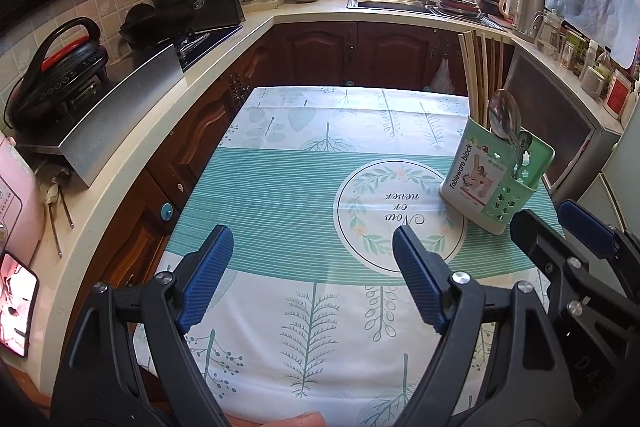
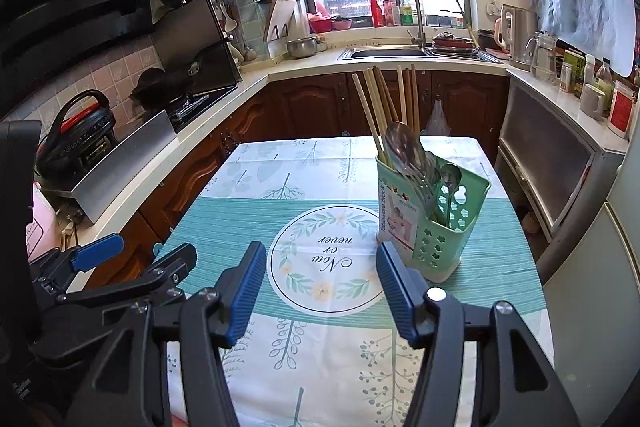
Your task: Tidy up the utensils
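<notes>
Hovering over the tablecloth (image 1: 280, 187), both tools released (nothing between them): left tool (image 1: 312, 275), right tool (image 2: 320, 291).

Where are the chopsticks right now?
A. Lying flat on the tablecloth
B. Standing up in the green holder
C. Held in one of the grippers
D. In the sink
B: the chopsticks stand upright in the green holder with the spoons, and both the left gripper and right gripper are open with nothing between their fingers.
</notes>
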Demonstrator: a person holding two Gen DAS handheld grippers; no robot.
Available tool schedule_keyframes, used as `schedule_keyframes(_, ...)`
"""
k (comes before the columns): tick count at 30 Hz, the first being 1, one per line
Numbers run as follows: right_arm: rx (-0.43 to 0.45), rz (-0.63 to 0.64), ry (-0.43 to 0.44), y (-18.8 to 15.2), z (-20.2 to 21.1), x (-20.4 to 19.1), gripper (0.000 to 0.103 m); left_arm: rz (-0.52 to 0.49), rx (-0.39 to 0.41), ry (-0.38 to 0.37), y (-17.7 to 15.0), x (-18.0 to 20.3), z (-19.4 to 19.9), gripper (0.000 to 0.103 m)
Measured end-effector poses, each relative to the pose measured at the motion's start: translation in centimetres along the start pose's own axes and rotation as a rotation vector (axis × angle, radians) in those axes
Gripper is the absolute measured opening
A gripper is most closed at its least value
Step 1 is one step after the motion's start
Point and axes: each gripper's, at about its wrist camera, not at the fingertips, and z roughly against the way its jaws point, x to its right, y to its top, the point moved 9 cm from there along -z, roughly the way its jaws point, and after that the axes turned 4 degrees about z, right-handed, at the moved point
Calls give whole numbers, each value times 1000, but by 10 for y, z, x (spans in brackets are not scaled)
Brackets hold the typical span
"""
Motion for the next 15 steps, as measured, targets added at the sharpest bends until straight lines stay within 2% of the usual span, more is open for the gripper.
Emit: schedule_keyframes(15,-14,-8,0,-4,-6,3,58,0,-15,0,-1,1,-6,80)
